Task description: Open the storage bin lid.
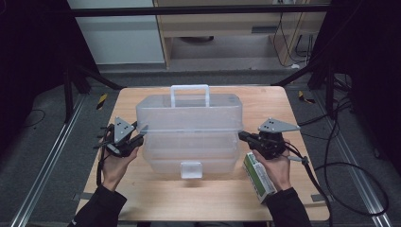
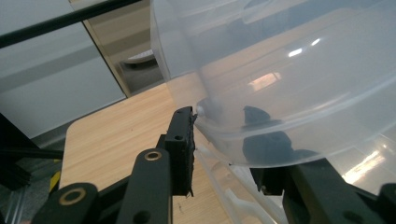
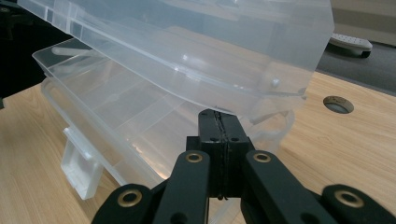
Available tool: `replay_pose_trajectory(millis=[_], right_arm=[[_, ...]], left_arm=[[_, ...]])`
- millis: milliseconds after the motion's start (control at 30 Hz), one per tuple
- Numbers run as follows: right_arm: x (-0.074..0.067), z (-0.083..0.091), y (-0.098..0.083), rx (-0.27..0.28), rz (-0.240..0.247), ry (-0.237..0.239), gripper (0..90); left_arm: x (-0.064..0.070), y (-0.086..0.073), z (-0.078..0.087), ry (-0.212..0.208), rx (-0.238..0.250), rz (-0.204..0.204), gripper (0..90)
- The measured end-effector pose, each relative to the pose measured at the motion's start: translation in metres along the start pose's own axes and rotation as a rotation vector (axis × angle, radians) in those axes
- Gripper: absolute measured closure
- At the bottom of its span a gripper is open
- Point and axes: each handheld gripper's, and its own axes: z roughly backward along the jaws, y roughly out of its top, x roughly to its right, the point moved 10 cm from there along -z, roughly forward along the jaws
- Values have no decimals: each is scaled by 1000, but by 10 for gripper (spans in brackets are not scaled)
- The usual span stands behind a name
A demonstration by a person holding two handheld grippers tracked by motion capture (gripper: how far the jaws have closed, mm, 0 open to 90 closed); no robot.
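a clear plastic storage box (image 1: 189, 137) with a white handle (image 1: 190, 93) sits in the middle of the wooden table (image 1: 156, 194), and the work in hand looks like opening it. its lid (image 1: 189, 113) is already lifted a little and tilted, with a gap showing above the tray below; the front latch (image 1: 191, 169) hangs free. the left gripper (image 1: 137, 134) is at the box's left end, and in the left gripper view its jaws are partly spread around the lid's rounded corner (image 2: 210, 116), one pad just at the edge; i cannot tell whether they truly pinch it. the right gripper (image 1: 243, 136) is at the right end, its fingers (image 3: 219, 135) pressed together with nothing between them, tucked under the lid's rim. a green and white carton (image 1: 257, 176) lies by the right hand. judging from this, the unlatching is done and the lid is started; swinging it fully open is left.
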Motion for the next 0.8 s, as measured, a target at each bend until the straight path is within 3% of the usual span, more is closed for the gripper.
replay_pose_trajectory(millis=[233,433,500,800], right_arm=[[1,-1,0,-1,1,-11,871],[7,-4,-9,-53,-10,-54,834],[11,-6,-18,-100,-27,-79,805],[14,-18,-41,-223,-33,-110,735]], left_arm=[[-1,2,3,13,4,5,657],[-1,6,8,20,10,5,662],[0,6,9,35,4,-15,666],[0,7,9,39,-5,-17,667]])
